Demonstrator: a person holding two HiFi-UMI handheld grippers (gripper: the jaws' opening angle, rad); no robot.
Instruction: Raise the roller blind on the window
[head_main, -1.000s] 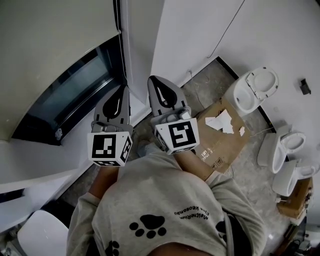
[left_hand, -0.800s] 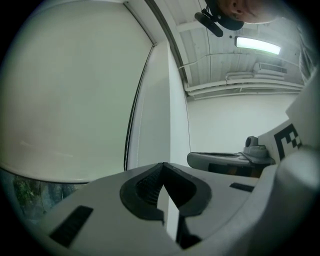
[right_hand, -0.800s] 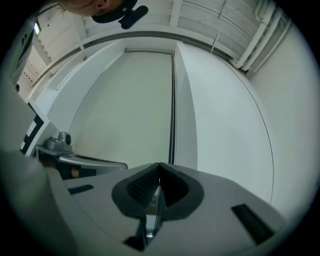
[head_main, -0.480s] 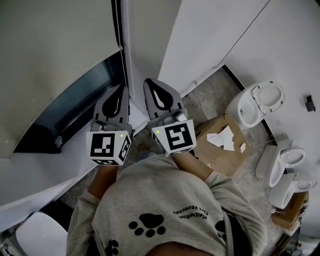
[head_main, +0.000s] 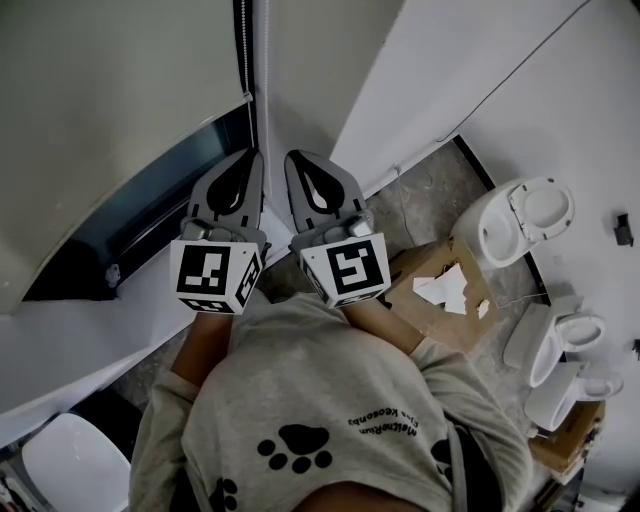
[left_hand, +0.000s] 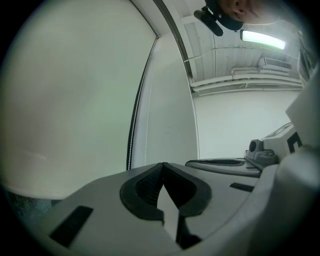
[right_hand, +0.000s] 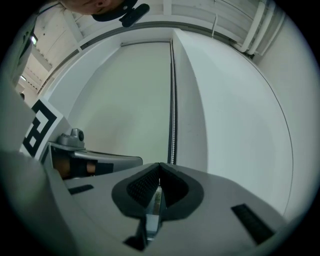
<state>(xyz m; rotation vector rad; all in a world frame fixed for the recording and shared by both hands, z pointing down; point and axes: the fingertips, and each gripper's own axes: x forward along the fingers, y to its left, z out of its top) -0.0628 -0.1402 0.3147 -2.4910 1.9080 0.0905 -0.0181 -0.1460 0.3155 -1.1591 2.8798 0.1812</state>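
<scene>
Far left, roller blind (head_main: 110, 110) hangs low over the window (head_main: 140, 225), with dark glass showing only beneath its hem. Bead chain (head_main: 243, 50) runs down the blind's right edge, just beyond both tips. Left gripper (head_main: 250, 160) is pinched together, empty; right gripper (head_main: 295, 160) likewise, nothing between its jaws. We judge it best to part one gripper first, take the chain squarely, then pull straight down, steadily.

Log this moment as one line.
blind: mostly down | chain: not held | left gripper: shut, empty | right gripper: shut, empty
</scene>
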